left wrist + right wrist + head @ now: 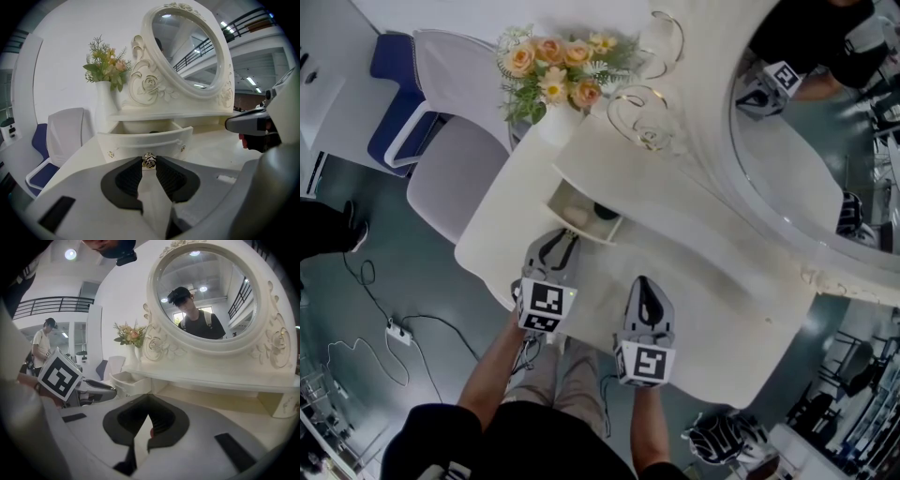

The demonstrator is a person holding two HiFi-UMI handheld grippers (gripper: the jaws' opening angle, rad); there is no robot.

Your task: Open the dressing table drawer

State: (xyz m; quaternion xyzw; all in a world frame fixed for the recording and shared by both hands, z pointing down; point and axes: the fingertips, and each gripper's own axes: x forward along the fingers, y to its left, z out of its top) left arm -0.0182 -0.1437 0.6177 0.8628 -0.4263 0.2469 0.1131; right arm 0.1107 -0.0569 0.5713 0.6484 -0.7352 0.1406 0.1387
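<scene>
**Desk:** Head view?
**Caption writer:** The drawer (581, 217) stands pulled out of the dressing table (703, 291), near the flower vase (555, 120). The left gripper (555, 251) reaches its front, and the right gripper (645, 298) hangs beside it over the tabletop.
**Desk:** Left gripper view?
**Caption writer:** The jaws pinch the drawer's small metal knob (149, 160), by the pad tips only.
**Desk:** Right gripper view?
**Caption writer:** Its jaws are closed together on nothing. The open drawer (124, 380) sits off to the left.
**Desk:** The danger?
**Caption writer:** So shallow a pinch may slip off the knob on a skewed tug. A longer pull could draw the drawer right out, spilling what lies inside.
</scene>
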